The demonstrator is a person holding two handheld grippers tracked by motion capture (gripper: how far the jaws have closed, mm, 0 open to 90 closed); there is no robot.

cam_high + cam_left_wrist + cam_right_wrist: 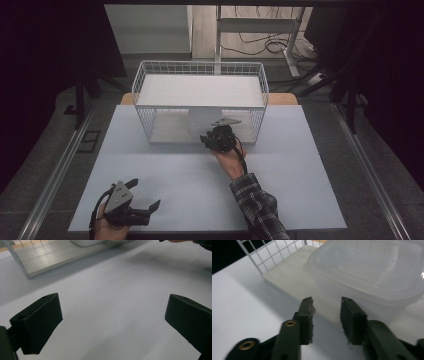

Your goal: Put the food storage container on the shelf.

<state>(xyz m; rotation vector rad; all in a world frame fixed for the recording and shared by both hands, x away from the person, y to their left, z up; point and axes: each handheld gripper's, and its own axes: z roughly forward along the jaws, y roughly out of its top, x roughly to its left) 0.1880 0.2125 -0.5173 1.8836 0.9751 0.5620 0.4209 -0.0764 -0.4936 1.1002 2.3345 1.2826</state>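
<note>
A white wire rack point(200, 64) with a flat top shelf stands at the back middle of the white table point(300, 170). A translucent plastic container point(200, 122) sits on its lower board. My right gripper point(206, 140) is at the rack's open front, right before the container. In the right gripper view the jaws point(327, 300) stand a narrow gap apart with nothing between them, and the container point(367, 267) is just beyond their tips. My left gripper point(146, 193) rests near the table's front left edge, wide open point(112, 317) over bare tabletop.
The rack's wire wall point(269, 255) and lower board point(292, 272) lie left of the container. The board's front corner point(28, 276) faces the left gripper. Beyond the table are desk legs and cables point(270, 45) on the floor.
</note>
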